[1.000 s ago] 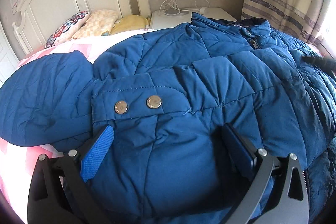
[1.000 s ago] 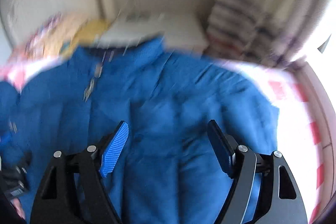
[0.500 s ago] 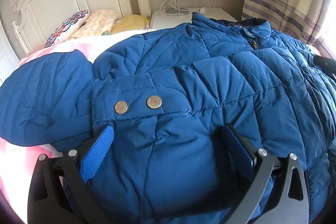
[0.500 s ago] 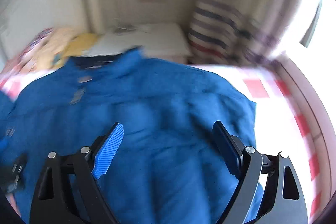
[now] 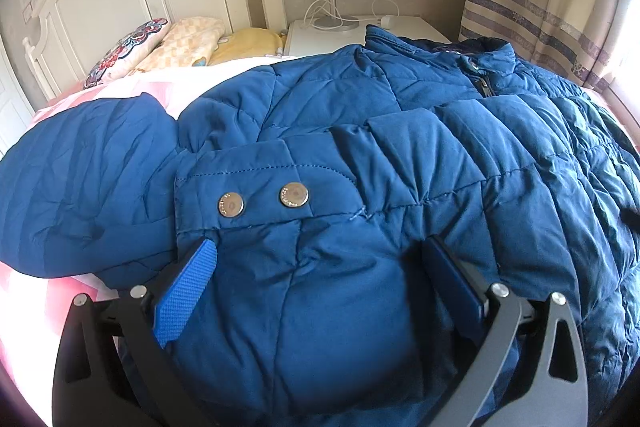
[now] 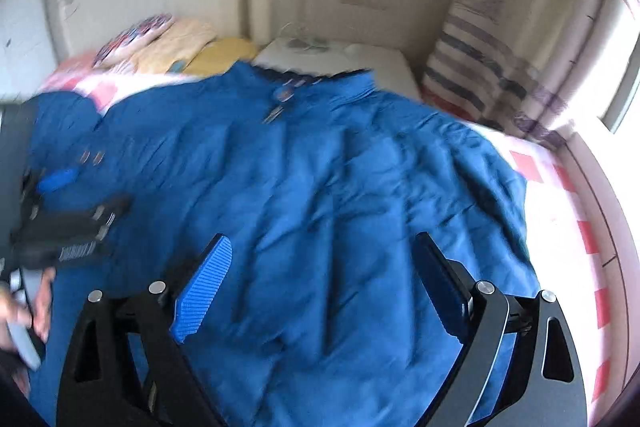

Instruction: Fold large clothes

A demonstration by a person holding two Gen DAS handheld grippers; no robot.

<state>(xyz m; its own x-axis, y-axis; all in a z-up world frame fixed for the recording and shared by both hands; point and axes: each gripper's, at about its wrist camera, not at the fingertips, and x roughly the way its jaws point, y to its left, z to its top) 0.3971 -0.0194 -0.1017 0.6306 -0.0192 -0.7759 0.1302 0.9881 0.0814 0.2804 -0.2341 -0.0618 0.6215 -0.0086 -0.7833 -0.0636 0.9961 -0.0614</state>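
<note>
In your left wrist view, the blue padded jacket [image 5: 360, 155] lay spread across the bed [image 5: 36, 291], and your left gripper [image 5: 320, 287] had its fingers apart around a puffed fold of the cuff.

In your right wrist view, blurred, your right gripper [image 6: 320, 279] was opening its jaws above the jacket [image 6: 320, 167], with nothing pinched.

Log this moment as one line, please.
jacket: spread on bed | left tongs: open, sleeve cuff between pads | right tongs: opening, empty, above jacket
</note>
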